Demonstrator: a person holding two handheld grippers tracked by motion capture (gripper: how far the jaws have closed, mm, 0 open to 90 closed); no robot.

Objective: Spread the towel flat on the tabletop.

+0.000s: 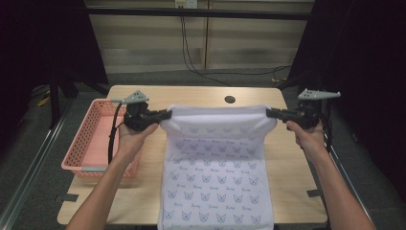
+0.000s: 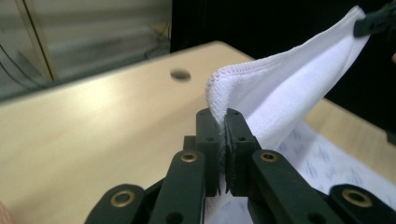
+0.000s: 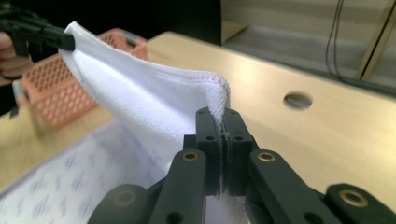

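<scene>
The towel (image 1: 215,163) runs lengthwise from the table's near edge toward the far side, its far end lifted and stretched flat between both tools. It is soft white cloth with small blue printed motifs and a stitched hem. The left gripper (image 1: 165,114) and right gripper (image 1: 269,112) each pinch a far corner. A pink mesh basket (image 1: 88,139) sits left on the pale wooden table (image 1: 297,177).

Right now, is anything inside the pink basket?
No, in the high view the basket left of the towel shows only its bare pink bottom.
</scene>
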